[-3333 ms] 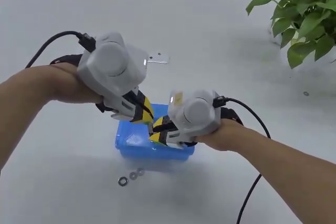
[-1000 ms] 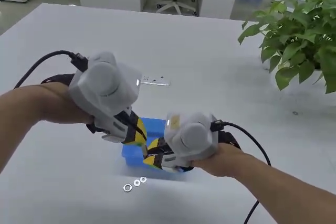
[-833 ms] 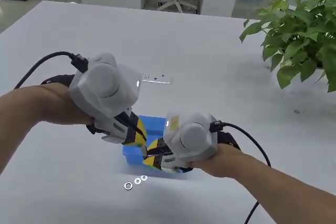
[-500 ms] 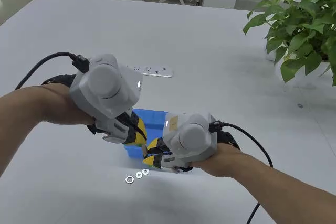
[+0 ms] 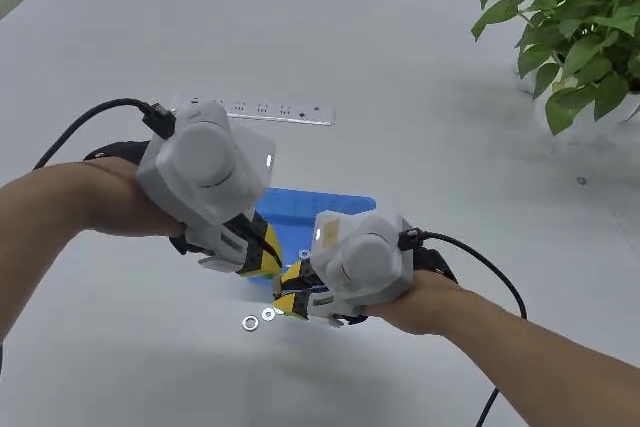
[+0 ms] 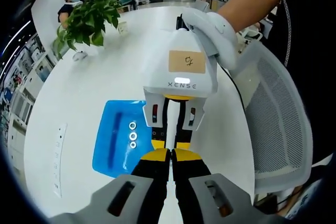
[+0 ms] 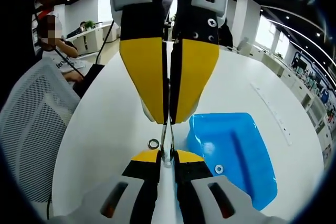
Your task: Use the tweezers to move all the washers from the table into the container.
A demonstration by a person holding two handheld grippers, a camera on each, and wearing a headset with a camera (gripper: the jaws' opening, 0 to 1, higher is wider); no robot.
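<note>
Washers (image 5: 250, 323) on open table (image 5: 120, 367), near container's (image 5: 330, 207) edge

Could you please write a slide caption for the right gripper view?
Tweezers gripped by right claw and left claw near a loose washer; second washer lies in the blue container.

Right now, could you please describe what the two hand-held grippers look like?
Both the left hand-held gripper and the right hand-held gripper have rounded pale-grey housings, black jaws with yellow tips, and a black cable each. The right one carries a tan sticker and XENSE lettering.
</note>
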